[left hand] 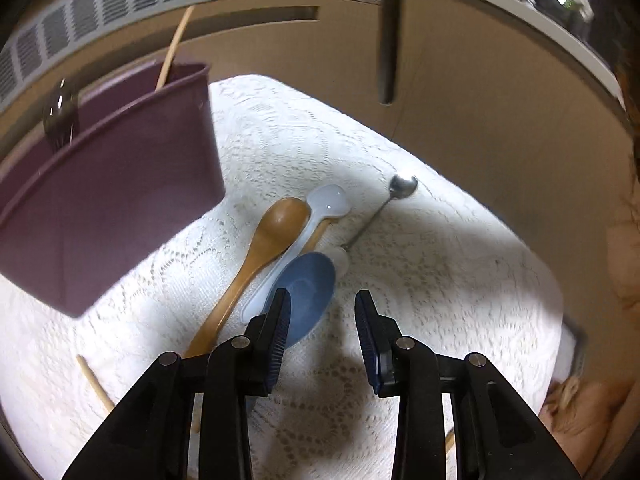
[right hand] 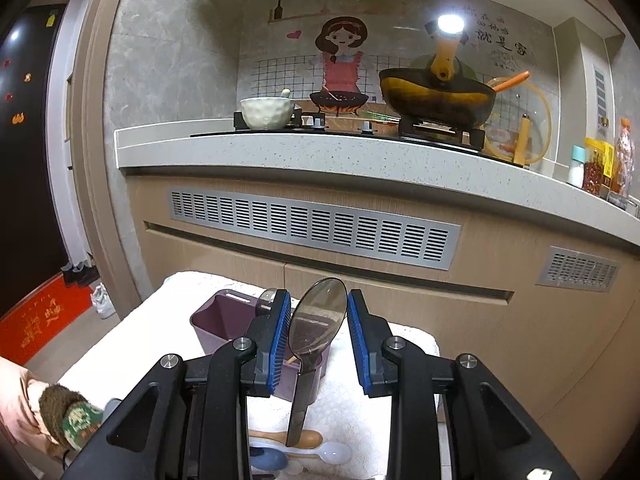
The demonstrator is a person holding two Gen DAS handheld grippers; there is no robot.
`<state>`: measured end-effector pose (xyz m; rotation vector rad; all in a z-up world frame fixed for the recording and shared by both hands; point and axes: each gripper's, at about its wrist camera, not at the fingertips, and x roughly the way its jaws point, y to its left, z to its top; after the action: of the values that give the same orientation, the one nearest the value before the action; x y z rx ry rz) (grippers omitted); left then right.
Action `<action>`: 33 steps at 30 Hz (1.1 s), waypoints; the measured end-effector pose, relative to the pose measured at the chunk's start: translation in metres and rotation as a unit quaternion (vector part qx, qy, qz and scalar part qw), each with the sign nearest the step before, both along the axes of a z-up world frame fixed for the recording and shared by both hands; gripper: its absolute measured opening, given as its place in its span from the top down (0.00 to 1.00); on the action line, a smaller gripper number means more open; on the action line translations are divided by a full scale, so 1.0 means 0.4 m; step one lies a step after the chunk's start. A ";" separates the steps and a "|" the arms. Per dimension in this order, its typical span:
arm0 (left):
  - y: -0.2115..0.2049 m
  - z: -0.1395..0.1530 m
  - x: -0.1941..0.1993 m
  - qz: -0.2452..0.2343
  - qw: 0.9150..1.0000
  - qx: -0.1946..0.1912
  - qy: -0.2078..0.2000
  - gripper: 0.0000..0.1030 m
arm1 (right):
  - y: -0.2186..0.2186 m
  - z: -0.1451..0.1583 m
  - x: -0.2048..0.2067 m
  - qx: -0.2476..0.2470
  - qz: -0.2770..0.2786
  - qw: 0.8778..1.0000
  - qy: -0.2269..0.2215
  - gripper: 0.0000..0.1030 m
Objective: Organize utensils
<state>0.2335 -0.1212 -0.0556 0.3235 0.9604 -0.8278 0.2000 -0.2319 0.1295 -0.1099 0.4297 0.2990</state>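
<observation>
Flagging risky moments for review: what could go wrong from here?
1. The right tongs pinch the dark spoon only by its rounded bowl, handle dangling; it could pivot or slip.
2. The left tongs hang open over the blue spoon, which lies against the white spoon; closing might catch both.

The left gripper (left hand: 322, 300) hangs with jaws apart over a white lace tablecloth (left hand: 440, 280), above a blue plastic spoon (left hand: 310, 288), beside a wooden spoon (left hand: 260, 248), translucent white spoon (left hand: 326, 200) and purple plastic holder (left hand: 120, 200).
</observation>
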 end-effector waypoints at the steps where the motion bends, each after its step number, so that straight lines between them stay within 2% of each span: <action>1: -0.002 0.001 -0.003 -0.002 1.000 0.009 -0.011 0.66 | 0.000 0.001 -0.004 0.000 -0.001 1.000 -0.001 0.74; 4: -0.011 -0.008 0.001 -0.007 0.999 0.035 -0.029 0.64 | -0.001 0.002 -0.012 0.003 -0.001 1.000 0.001 0.74; 6: -0.008 -0.025 0.018 0.000 0.999 0.044 -0.024 0.62 | -0.001 0.000 -0.015 0.003 -0.001 1.000 0.002 0.74; 10: -0.020 -0.065 0.051 0.010 0.999 0.034 0.011 0.59 | 0.004 -0.004 -0.020 0.000 0.000 1.000 0.006 0.74; 13: -0.026 -0.069 0.050 0.027 0.999 0.025 0.011 0.59 | 0.005 -0.008 -0.025 -0.001 0.000 1.000 0.009 0.74; 15: -0.019 -0.068 0.052 0.050 0.999 0.015 0.016 0.60 | 0.004 -0.011 -0.028 -0.001 0.000 1.000 0.010 0.74; 17: -0.006 -0.065 0.049 0.079 0.997 0.006 0.014 0.66 | 0.004 -0.014 -0.031 -0.001 -0.001 1.000 0.012 0.74; 18: 0.006 -0.060 0.045 0.098 0.995 -0.001 0.011 0.72 | 0.004 -0.014 -0.032 -0.001 -0.001 1.000 0.013 0.74; 19: 0.020 -0.052 0.040 0.114 0.993 -0.010 0.008 0.93 | 0.003 -0.015 -0.033 -0.001 -0.001 1.000 0.013 0.74; 22: 0.069 0.006 0.014 0.151 0.987 -0.053 -0.018 0.95 | 0.001 -0.016 -0.040 -0.001 -0.002 1.000 0.012 0.74; 27: 0.150 0.180 -0.017 0.180 0.971 -0.122 -0.095 0.96 | -0.001 0.002 -0.038 0.007 -0.004 1.000 0.004 0.74; 29: 0.160 0.213 -0.018 0.167 0.972 -0.128 -0.101 0.96 | 0.002 0.008 -0.039 0.011 -0.001 1.000 0.000 0.74; 30: 0.158 0.219 -0.019 0.153 0.976 -0.121 -0.098 0.93 | 0.004 0.009 -0.039 0.012 0.001 1.000 0.000 0.74; 32: 0.145 0.202 -0.019 0.135 0.982 -0.107 -0.080 0.77 | 0.010 0.005 -0.042 0.011 0.004 1.000 0.002 0.74; 33: 0.136 0.179 -0.020 0.125 0.985 -0.099 -0.062 0.47 | 0.012 0.000 -0.043 0.010 0.006 1.000 0.005 0.74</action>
<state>0.2257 -0.0667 0.0159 0.0786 0.7770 -0.6595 0.1830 -0.2270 0.1294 -0.0923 0.4358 0.3153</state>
